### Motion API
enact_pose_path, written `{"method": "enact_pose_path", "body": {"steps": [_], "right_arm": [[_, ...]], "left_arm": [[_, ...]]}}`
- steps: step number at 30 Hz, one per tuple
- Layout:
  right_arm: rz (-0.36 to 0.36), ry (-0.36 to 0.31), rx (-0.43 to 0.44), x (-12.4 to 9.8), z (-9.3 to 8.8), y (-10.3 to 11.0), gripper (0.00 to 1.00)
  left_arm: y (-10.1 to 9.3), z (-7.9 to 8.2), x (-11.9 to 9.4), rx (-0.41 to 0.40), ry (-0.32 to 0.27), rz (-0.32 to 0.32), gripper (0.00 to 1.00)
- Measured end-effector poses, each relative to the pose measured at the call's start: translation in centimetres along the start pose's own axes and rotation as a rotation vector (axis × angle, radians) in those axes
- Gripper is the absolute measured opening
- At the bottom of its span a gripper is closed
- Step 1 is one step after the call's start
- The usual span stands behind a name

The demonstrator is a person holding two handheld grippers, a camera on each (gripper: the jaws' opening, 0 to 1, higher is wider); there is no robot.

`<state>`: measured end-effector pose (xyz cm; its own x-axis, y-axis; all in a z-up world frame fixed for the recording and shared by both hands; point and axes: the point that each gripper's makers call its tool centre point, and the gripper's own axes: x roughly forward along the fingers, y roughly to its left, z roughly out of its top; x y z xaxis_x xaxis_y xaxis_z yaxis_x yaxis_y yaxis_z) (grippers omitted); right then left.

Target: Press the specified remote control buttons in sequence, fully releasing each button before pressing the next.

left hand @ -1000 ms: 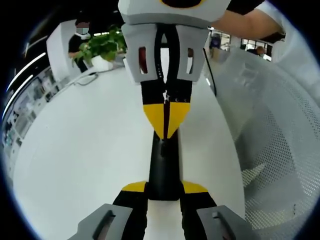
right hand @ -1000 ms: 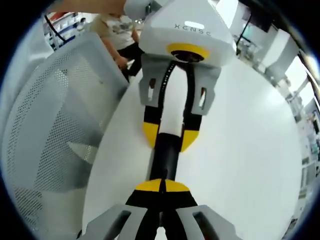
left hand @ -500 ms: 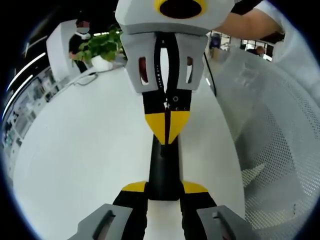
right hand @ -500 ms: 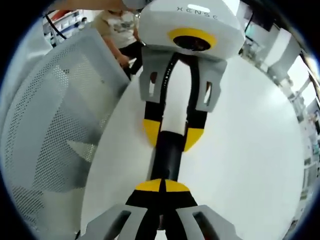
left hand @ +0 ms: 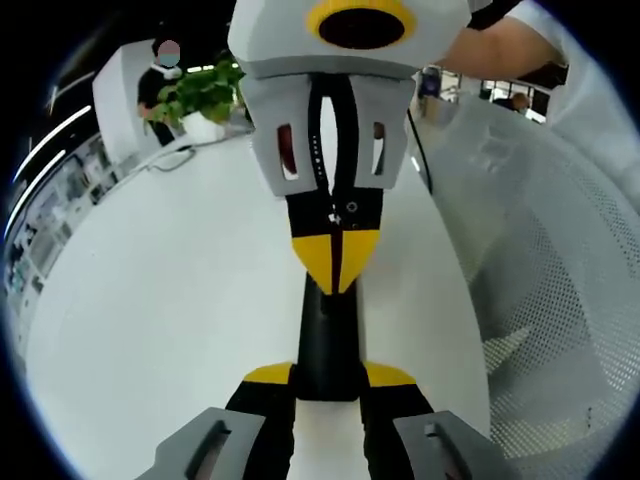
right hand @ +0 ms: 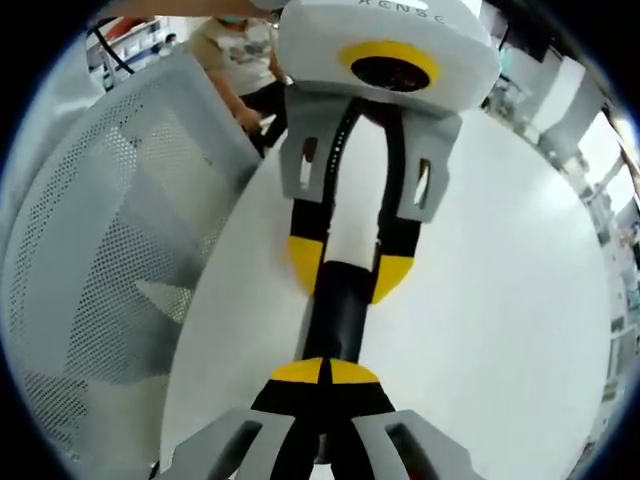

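Up front, in the left gripper view, and beginning on the left: a leafy green plant (left hand: 205, 92) in a white pot stands well beyond my left tongs and off to their left, at the far edge of the round white counter (left hand: 150, 300). A person (left hand: 160, 75) stands behind the plant.

At the centre, my left tongs (left hand: 328, 375) rise from the bottom. Their yellow-tipped jaws are clamped on the near end of the remote control (left hand: 326, 335), one jaw on each long side. It is a slim black bar running straight ahead between them. The right tongs (left hand: 335, 262) come in from the far side, pointing back at me. Their jaws are pressed together into one yellow point, and it meets the top of the remote's far part. I cannot tell whether a button is pushed down. To the right of both tongs is a white mesh chair (left hand: 540, 300), pulled up at the counter's edge.

In the right gripper view, the same mesh chair (right hand: 110, 260) is to the left of the tongs. At the centre, the right tongs (right hand: 325, 372) are closed, their tip lying on the black part of the remote control (right hand: 335, 315). The left tongs (right hand: 350, 272) face me from beyond, holding the remote between their jaws. Bare counter (right hand: 500, 300) spreads away to the right.
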<state>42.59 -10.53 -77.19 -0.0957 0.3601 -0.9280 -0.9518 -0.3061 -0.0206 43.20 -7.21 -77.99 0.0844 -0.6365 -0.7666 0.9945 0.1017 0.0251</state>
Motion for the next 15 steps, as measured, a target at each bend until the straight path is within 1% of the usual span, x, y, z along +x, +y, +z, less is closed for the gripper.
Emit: {"method": "enact_pose_path", "body": {"steps": [6, 15], "right_arm": [[0.016, -0.005, 0.031, 0.07, -0.03, 0.00, 0.00], [0.013, 0.015, 0.031, 0.16, -0.09, 0.05, 0.00]], "left_arm": [[-0.02, -0.01, 0.00, 0.001, -0.002, -0.001, 0.23], [-0.09, 0.01, 0.00, 0.000, -0.006, -0.001, 0.23]]}}
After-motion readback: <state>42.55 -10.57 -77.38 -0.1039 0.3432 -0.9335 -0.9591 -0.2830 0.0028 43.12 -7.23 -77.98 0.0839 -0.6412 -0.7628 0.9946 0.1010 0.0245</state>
